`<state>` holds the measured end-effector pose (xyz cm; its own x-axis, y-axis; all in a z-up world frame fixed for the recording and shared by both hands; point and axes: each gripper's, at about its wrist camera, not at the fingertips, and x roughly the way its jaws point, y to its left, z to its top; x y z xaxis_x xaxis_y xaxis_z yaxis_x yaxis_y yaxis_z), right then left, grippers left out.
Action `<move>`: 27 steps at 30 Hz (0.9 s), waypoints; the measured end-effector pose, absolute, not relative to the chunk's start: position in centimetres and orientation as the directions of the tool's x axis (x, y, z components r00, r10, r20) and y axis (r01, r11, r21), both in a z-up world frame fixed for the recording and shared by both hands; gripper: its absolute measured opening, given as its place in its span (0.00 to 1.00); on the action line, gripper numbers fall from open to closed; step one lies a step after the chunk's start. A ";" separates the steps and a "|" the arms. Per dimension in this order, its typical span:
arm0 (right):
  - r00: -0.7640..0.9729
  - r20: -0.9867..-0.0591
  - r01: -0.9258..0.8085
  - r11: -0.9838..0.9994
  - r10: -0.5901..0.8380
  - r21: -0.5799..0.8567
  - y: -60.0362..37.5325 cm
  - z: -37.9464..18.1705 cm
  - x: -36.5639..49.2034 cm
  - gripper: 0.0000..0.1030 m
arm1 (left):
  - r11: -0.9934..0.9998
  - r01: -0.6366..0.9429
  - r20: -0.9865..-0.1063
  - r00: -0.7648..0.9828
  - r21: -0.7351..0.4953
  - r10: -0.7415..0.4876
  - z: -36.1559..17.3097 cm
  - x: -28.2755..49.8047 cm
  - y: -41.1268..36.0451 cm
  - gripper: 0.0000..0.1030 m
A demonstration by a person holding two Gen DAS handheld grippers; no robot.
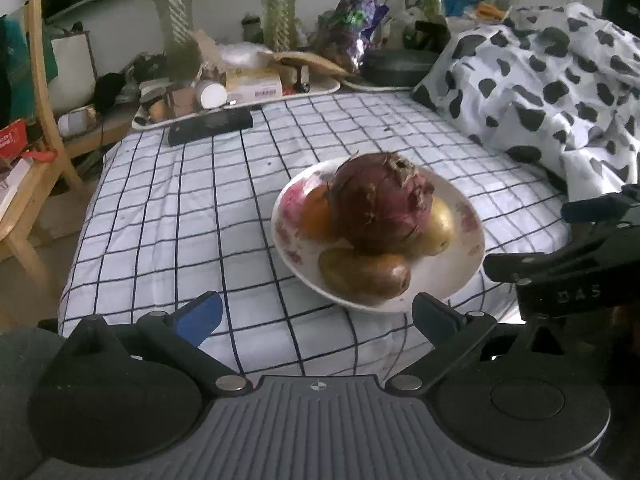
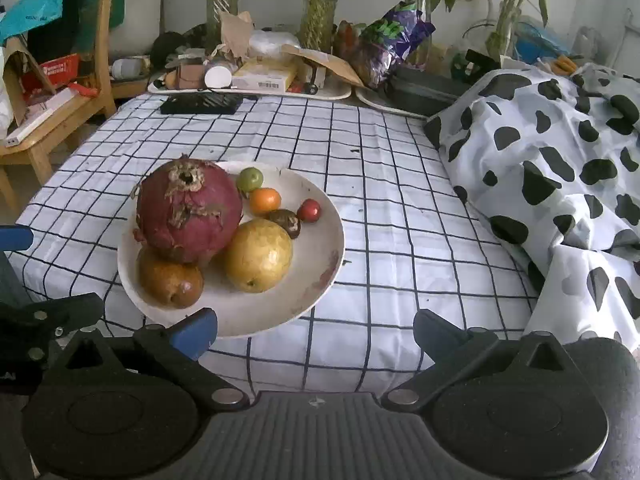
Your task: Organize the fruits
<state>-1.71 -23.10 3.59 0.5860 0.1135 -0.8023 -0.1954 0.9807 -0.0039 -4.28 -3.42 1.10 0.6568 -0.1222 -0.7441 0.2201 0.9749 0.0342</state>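
Now, going from the left, the left gripper [image 1: 316, 312] is hanging with its jaws spread wide and nothing between them, its blue pads hovering just short of the near rim of the plate [image 1: 468, 256]. The plate is sitting on the checked sheet [image 1: 180, 208], ahead of this gripper and a little to its right, so the left hand is looking like the nearer one.

On the plate the dragon fruit [image 2: 188, 212] is lying heaped on top of the brown pear [image 2: 170, 280], its dried crown pointing up and away, its long axis running roughly from the near left to the far side. Right beside it the yellow pear [image 2: 258, 256] is resting with its blossom end toward the grippers. Behind that are sitting the green fruit [image 2: 250, 179], the orange [image 2: 265, 201], a dark wrinkled fruit [image 2: 285, 222] and the small red fruit [image 2: 309, 210]; what the dark one is I cannot say, as the view is soft there.

Further right, the right gripper [image 2: 316, 338] is also standing open and empty, with the plate lying to its left. I judge the dragon fruit to be blocking any reach for the brown pear. The spotted quilt [image 2: 560, 184] is bunching up well apart at the right edge, out of the way.
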 end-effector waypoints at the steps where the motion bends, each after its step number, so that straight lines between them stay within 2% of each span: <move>1: 0.585 -0.803 -0.197 0.980 0.113 -0.006 -23.1 3.6 -1.7 1.00 | 0.976 0.217 -0.748 0.653 0.038 -0.116 0.9 -4.2 -3.4 1.00; 27: 0.574 -0.812 -0.206 0.978 0.106 -0.018 -22.8 3.2 -1.5 1.00 | 0.976 0.209 -0.760 0.644 0.064 -0.088 0.6 -4.0 -3.4 1.00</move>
<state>-1.55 -22.81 3.19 0.5739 0.1057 -0.8120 -0.2056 0.9785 -0.0179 -4.04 -3.38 0.64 0.6439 -0.0875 -0.7601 0.2087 0.9759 0.0644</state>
